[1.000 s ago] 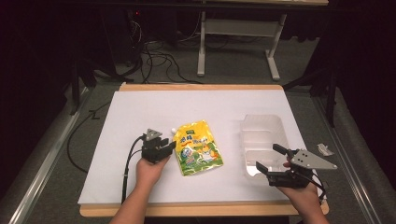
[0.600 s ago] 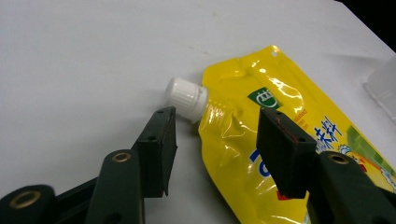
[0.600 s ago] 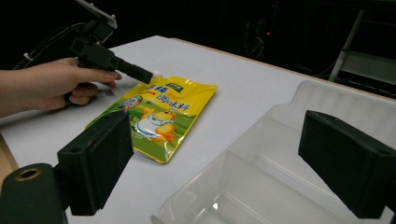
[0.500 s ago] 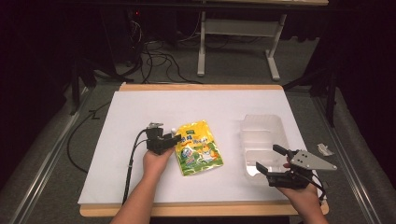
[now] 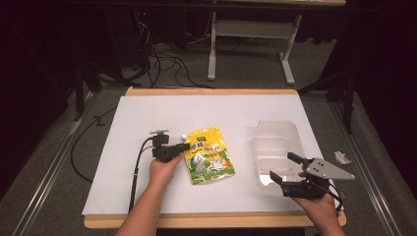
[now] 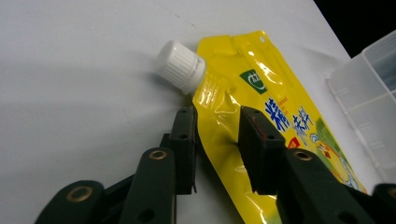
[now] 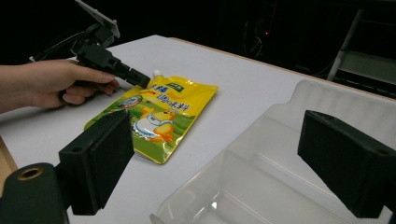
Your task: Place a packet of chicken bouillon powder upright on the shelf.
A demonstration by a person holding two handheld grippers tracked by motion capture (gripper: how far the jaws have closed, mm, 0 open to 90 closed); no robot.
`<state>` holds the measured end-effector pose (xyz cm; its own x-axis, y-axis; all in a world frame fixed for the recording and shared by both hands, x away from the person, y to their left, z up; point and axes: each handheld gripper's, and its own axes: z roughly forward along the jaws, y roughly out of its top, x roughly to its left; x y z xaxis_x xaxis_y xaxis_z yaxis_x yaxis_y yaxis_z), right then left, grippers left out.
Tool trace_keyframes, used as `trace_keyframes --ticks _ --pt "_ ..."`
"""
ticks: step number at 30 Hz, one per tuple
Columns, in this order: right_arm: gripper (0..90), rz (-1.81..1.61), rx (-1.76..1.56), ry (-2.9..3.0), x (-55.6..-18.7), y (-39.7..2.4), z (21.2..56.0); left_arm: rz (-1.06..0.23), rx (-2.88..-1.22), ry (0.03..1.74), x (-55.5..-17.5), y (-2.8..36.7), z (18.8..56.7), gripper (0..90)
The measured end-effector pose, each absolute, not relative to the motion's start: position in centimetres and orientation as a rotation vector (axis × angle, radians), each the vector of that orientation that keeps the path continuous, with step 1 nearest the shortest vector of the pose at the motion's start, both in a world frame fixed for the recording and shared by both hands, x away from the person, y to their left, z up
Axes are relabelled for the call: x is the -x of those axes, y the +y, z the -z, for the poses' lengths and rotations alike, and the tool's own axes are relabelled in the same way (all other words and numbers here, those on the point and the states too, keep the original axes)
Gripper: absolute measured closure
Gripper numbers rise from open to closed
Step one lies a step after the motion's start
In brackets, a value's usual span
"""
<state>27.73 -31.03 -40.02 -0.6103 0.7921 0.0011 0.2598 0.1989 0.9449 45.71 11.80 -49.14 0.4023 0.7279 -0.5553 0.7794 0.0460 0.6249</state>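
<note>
A flat yellow plastic spout pouch [image 5: 209,155] printed with green and orange artwork is seen lying on the white worktop [image 5: 147,113], left of the worktop's middle. Its long axis runs from the near right to the far left in the high view, tilted slightly, with the ribbed white screw cap [image 6: 180,65] at the far left corner, pointing away from the person and a little leftward. The film is glossy and creased, with sealed flat edges and a rounded near end.

The left hand-held gripper [image 5: 181,147] is held low at the pouch's upper left edge, just below the cap. In the left gripper view its two black jaws are placed either side of that sealed edge, one on the worktop side and one over the printed face. The jaws have just been closing, with the pouch edge between them; whether the pads already press the film cannot be told, and a narrow gap is set.

The right hand-held gripper [image 5: 285,169] is held near the front right corner, its jaws spread wide with nothing between them, above the near end of a clear, rectangular, thin-walled plastic tray [image 5: 275,135] with rounded corners and an inner divider. The tray lies well apart from the pouch.
</note>
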Motion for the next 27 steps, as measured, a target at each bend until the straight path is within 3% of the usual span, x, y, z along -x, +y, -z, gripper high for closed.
trace_keyframes --ticks 11,22,27 --pt "11.4 -1.412 -0.977 1.981 -27.7 -31.0 40.0 -0.037 -1.769 1.256 -45.0 10.6 48.7 89.9" --pt "11.6 -1.413 -0.970 1.970 -27.6 -31.0 39.9 -0.277 -1.795 1.178 -43.2 9.1 47.8 90.0" --pt "11.6 -1.412 -0.960 1.969 -27.6 -31.0 39.9 -0.315 -1.777 1.168 -42.6 9.0 47.3 90.0"
